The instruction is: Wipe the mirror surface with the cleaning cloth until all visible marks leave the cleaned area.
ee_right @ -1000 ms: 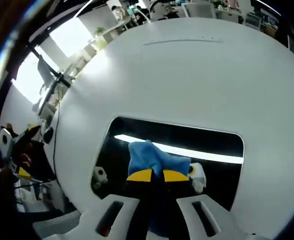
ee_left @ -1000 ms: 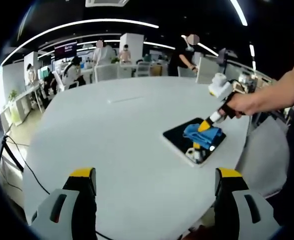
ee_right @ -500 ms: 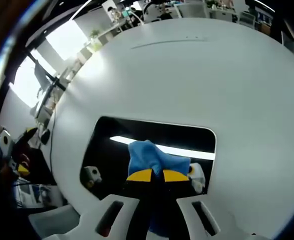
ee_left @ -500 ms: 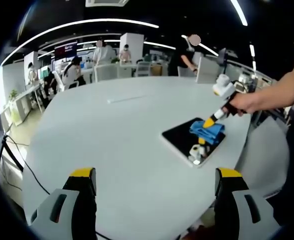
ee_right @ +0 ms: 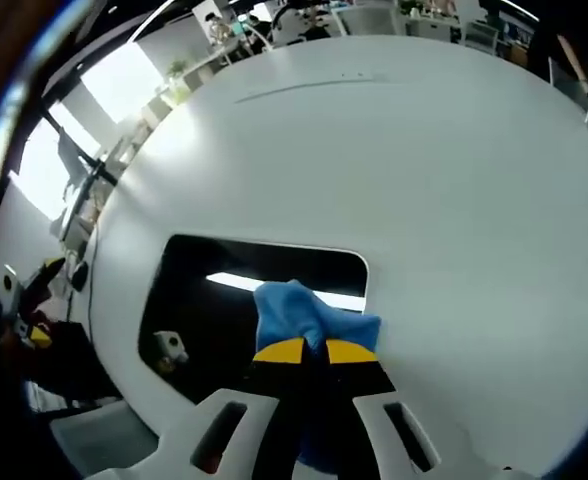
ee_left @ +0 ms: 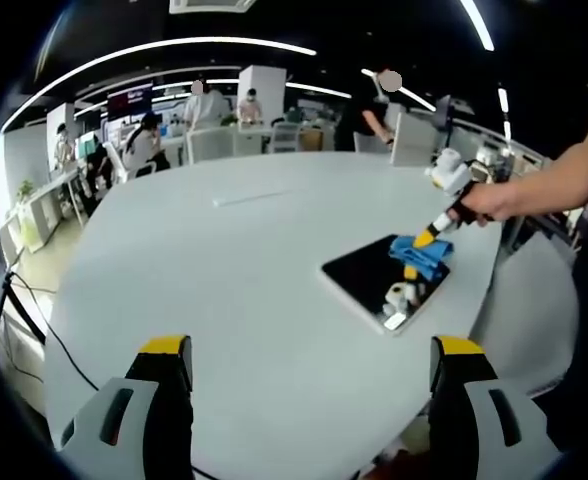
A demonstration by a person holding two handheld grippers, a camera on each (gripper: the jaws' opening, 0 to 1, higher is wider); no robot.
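Your right gripper has its fingers clamped on the cloth, pressed on the mirror's 3 o'clock end in the right gripper view. Your left gripper hovers over the tabletop, fingers apart; mirror at its 2 o'clock.

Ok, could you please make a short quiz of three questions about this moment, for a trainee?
1. True or false: the right tool is shut on the blue cloth.
2. On what does the mirror lie? A) a chair B) the white table C) the floor
3. Fill in: the left tool has its jaws ____ and holds nothing.

Key: 1 true; 2 B; 3 open.
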